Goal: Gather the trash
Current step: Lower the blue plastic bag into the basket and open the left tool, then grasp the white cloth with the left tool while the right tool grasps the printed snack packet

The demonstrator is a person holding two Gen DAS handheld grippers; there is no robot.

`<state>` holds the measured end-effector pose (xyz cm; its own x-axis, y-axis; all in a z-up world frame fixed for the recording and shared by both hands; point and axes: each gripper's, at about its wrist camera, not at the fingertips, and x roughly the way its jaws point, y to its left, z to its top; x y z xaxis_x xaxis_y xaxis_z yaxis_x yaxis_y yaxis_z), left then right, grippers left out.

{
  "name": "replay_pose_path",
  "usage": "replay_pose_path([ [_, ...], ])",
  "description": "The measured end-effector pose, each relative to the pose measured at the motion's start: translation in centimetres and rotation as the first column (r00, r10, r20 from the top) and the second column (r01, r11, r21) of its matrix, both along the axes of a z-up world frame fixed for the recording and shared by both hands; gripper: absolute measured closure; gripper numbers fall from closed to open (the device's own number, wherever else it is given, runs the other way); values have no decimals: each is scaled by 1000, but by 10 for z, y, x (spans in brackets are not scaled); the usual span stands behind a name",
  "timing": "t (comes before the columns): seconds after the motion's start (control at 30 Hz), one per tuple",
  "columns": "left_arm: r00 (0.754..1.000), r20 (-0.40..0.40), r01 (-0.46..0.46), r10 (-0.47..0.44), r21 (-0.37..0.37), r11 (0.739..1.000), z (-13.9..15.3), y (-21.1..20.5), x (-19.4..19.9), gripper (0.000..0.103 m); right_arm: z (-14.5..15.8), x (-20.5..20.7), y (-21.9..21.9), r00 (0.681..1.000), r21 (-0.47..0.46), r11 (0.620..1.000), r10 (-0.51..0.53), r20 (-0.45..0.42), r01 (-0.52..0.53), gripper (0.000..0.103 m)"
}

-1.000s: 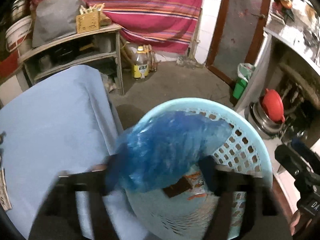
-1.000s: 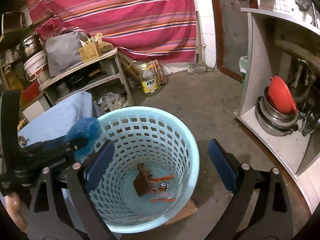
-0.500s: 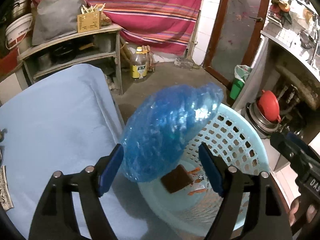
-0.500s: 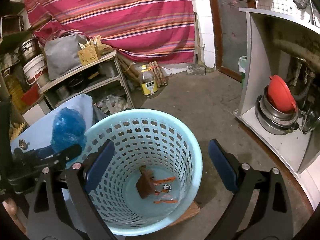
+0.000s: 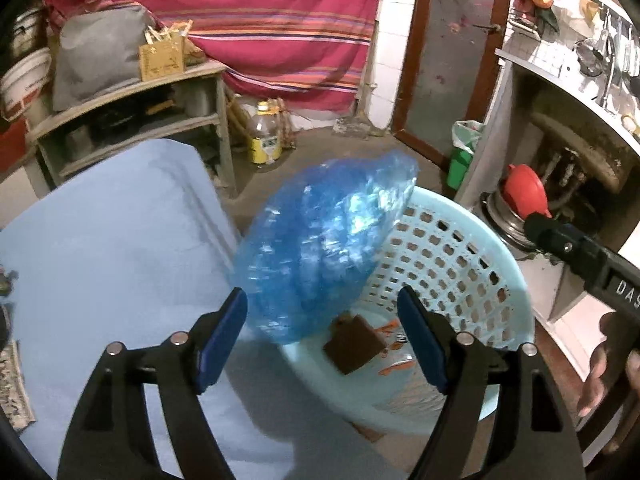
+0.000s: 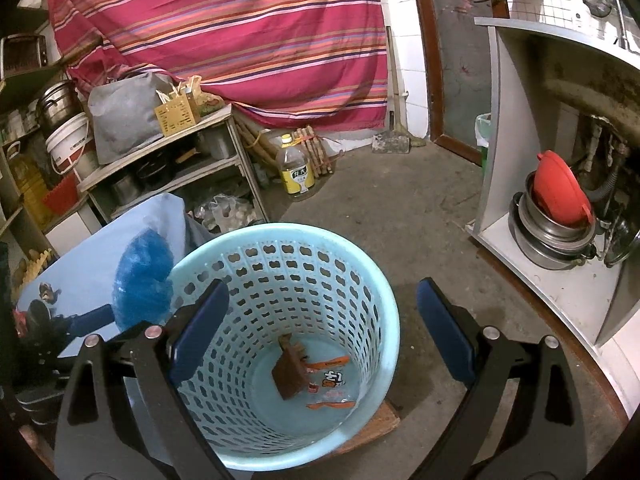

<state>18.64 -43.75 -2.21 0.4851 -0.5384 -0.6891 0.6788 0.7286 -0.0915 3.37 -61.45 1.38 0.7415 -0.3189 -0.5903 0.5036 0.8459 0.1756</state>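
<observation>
A crumpled blue plastic bag (image 5: 320, 244) hangs in front of my open left gripper (image 5: 322, 334), over the near rim of the light blue perforated basket (image 5: 452, 240); neither blue pad visibly touches it. In the right wrist view the bag (image 6: 144, 280) sits just outside the basket's (image 6: 288, 236) left rim, over the blue cloth. A brown scrap (image 6: 290, 372) and orange wrappers (image 6: 330, 364) lie on the basket floor. My right gripper (image 6: 320, 332) is open and empty above the basket.
A blue cloth-covered table (image 5: 100, 248) lies to the left. A wooden shelf (image 6: 172, 160) with a bucket and bag stands behind it. An oil bottle (image 6: 296, 172) stands on the concrete floor. A cabinet with steel pots and a red lid (image 6: 560, 196) is at right.
My left gripper has opened and pulled back from over the basket toward the table; the blue bag now sits higher, at the basket's left rim. The right gripper has barely moved.
</observation>
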Motion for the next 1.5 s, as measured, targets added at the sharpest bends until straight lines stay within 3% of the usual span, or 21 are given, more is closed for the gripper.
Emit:
replay_pose_path([
  [0.43,992,50,-115,115,-4,993,18,62,5,24,6,13,19,1000,-27,999,21,-8,-21,10],
  [0.6,981,66,-182,184,-22,983,26,100,8,20,14,31,49,997,-69,995,73,-14,-74,8],
  [0.83,947,124,-293,296,-41,955,42,178,4,15,16,58,116,981,-114,975,191,-15,-192,5],
  [1.0,901,166,-406,402,-6,914,40,261,7,13,5,80,168,961,-76,958,278,-12,-278,4],
  [1.13,865,152,-485,477,15,874,30,326,13,11,-5,98,208,941,-38,940,339,-21,-339,4],
  [1.37,777,144,-625,612,64,778,-2,422,23,11,-24,124,280,900,-64,900,425,-93,-432,5],
  [1.5,762,94,-647,640,82,758,-19,453,33,11,-33,136,312,880,-60,882,458,-123,-467,4],
])
